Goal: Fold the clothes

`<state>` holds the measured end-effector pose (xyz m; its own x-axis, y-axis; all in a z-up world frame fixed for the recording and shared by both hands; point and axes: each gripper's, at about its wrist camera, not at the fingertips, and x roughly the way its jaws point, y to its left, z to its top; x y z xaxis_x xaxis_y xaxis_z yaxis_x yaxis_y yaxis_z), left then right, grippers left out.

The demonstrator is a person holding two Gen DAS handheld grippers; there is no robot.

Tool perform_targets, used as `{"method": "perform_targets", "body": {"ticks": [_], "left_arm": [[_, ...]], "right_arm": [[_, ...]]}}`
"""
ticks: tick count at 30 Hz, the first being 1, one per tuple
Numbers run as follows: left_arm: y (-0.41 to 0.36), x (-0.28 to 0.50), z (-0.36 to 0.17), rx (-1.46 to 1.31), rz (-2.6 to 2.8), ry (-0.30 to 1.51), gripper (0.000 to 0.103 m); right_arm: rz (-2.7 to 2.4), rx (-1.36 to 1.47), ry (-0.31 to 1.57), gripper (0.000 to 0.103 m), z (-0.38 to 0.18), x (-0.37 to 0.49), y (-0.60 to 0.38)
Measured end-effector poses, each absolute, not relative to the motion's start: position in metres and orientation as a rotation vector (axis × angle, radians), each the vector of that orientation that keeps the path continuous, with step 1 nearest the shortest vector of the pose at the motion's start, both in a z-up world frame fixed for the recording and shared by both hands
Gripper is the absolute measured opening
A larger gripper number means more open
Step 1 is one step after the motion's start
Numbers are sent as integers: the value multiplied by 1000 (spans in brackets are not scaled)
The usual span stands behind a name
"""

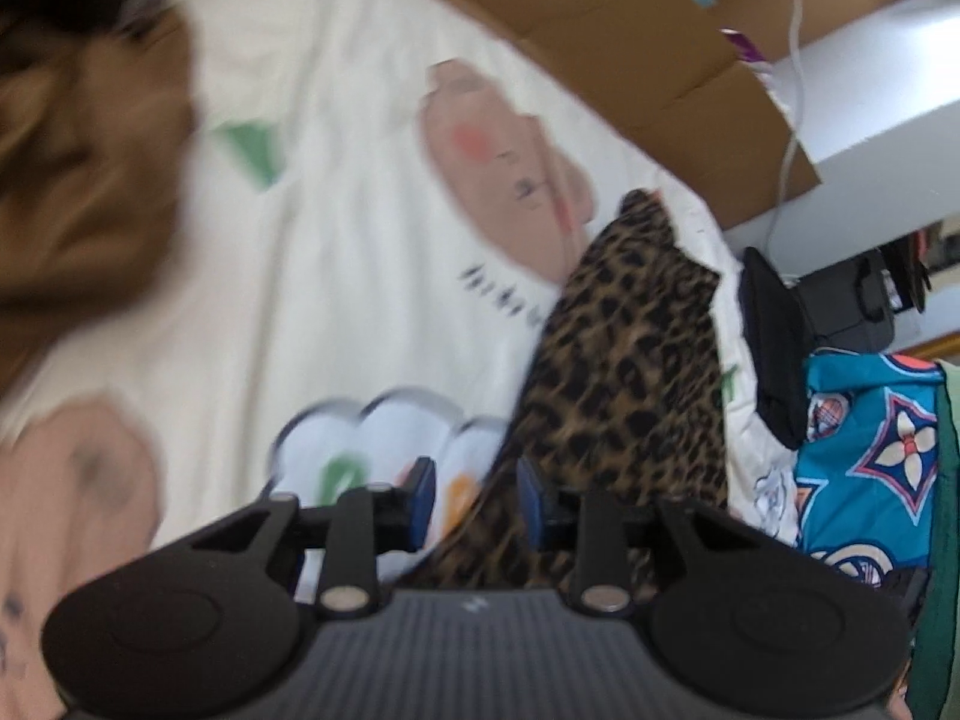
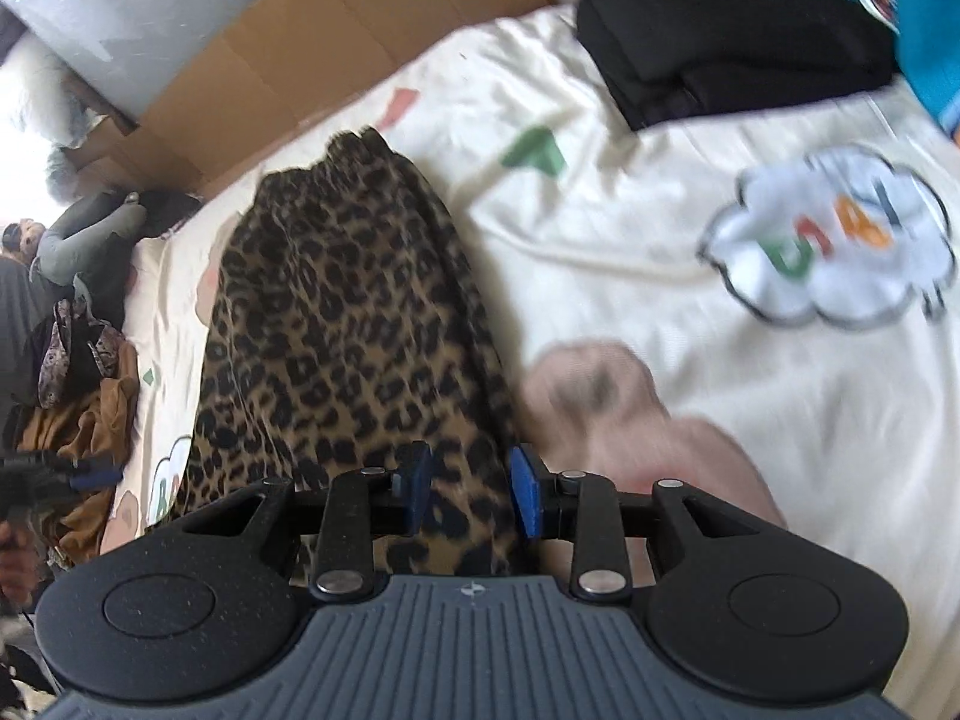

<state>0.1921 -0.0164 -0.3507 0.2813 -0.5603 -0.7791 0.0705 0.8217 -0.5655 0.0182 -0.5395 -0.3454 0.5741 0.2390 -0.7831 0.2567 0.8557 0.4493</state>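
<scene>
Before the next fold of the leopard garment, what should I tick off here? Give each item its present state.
1. Left gripper over the leopard garment: ok, jaws open.
2. Right gripper over the garment: ok, jaws open.
3. Either gripper clamping cloth: not ok.
4. Garment flat on the sheet: cannot tell, blurred.
5. Black stack apart from the garment: ok.
6. Bare sheet beside the garment for the fold: ok.

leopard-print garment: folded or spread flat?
Neither neatly folded nor flat: the leopard-print garment lies gathered into a long narrow strip on the cream printed bedsheet, its edges bunched. Layer count: cannot tell.
</scene>
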Motion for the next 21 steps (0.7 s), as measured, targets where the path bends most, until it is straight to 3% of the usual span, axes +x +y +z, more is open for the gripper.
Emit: {"method": "perform_targets", "body": {"ticks": [7, 9, 21], "left_arm": [[-91, 241, -340, -403, -570, 1175, 31], [-112, 252, -336, -379, -605, 1172, 31], [-236, 285, -326, -176, -724, 1222, 37]], "right_arm": [[-25, 564, 931, 32, -339, 36, -541], [-41, 590, 912, 38, -337, 35, -542], [-117, 678, 837, 47, -338, 26, -551]]}}
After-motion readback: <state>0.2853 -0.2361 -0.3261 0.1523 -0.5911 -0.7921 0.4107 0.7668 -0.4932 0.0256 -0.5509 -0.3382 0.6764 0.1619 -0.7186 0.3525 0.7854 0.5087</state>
